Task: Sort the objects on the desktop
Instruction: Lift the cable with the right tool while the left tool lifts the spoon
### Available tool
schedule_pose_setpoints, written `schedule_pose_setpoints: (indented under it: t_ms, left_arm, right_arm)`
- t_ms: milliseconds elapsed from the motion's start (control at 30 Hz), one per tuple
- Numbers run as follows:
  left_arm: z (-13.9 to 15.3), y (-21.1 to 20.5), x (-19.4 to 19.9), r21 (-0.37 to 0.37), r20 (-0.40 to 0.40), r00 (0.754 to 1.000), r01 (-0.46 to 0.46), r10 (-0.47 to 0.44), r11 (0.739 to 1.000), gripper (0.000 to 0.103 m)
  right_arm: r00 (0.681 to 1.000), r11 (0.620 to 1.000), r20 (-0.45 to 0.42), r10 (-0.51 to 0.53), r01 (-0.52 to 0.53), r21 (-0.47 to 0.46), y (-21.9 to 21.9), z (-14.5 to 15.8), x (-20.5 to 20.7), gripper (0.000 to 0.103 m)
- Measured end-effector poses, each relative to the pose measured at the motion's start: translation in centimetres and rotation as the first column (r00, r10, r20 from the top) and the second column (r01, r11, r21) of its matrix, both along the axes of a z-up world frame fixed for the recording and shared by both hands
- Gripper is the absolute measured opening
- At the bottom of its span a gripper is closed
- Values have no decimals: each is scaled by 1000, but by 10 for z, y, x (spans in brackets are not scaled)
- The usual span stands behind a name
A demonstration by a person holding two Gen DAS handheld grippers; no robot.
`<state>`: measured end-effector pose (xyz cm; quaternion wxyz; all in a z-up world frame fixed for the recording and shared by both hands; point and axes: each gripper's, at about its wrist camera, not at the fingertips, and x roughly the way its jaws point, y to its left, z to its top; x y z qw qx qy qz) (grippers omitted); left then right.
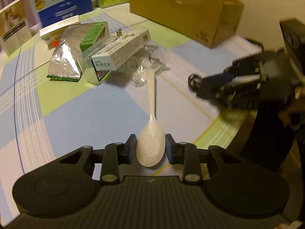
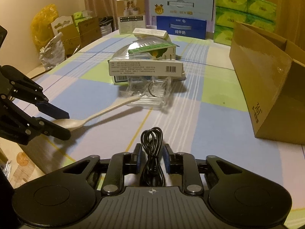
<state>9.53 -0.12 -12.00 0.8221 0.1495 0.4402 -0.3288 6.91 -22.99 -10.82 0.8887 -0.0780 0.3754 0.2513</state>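
The spoon point(image 1: 151, 133) looks like speckled matt cream plastic, the cable point(image 2: 152, 153) glossy black rubbery cord, the bench point(image 1: 85, 110) wears a smooth checked cloth – the far right box point(image 2: 266, 87) is plain brown cardboard, the crumpled wrapper point(image 2: 150, 93) clear shiny film, the pouch point(image 1: 63, 61) silvery foil.

Motion blurs the right hand-held gripper point(image 1: 196, 80); clear packaging point(image 1: 144, 64) hides the spoon's handle tip.
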Motion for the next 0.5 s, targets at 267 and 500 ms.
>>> schedule_pose_setpoints:
  t_ms: [267, 500]
  left_arm:
    - [-1, -17, -6, -33, -15, 991, -135, 135, 990, 27]
    - [-3, -25, -24, 0, -5, 987, -163, 163, 987, 27]
  right_arm:
    - [999, 1000, 32, 5, -5, -8, 5, -3, 4, 26]
    - [999, 1000, 30, -19, 19, 7, -1, 1, 3, 18]
